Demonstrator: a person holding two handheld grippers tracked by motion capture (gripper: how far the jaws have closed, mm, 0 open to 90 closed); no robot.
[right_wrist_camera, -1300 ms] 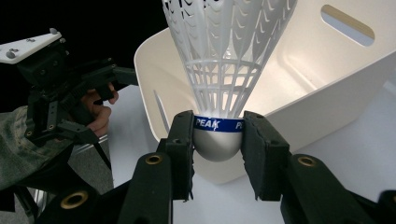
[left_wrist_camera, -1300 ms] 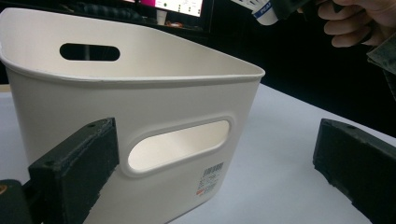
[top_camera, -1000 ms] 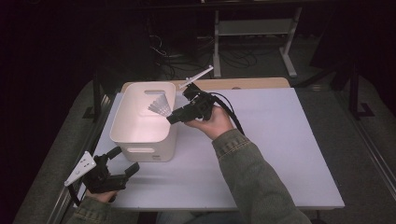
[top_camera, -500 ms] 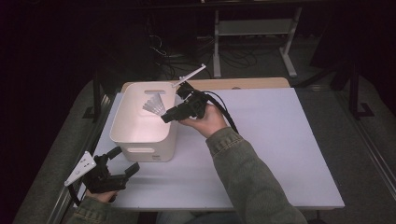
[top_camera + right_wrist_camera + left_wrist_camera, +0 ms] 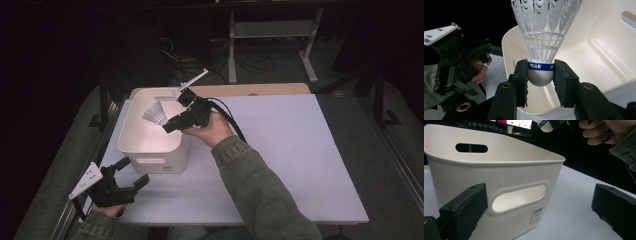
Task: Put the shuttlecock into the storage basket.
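A white plastic bin with slotted handles stands on the left part of the white desk, its open top facing up. The right gripper is held over the bin's near right corner, its jaws clamped on the rounded cork of a white shuttlecock, whose feather skirt fans out to the left above the bin's inside. In the right gripper view the shuttlecock sits upright between the two black jaws, which press against its grey cork at a blue band printed with white letters, and the bin's pale interior lies behind and below it. The right hand wraps the gripper's handle, with a green sleeve running back toward the bottom edge. The left gripper rests low at the near left corner of the desk, just in front of the bin, its jaws spread wide apart with nothing between them. In the left gripper view the two jaws frame the bin's near wall, its handle slot and a small barcode sticker, without touching it.
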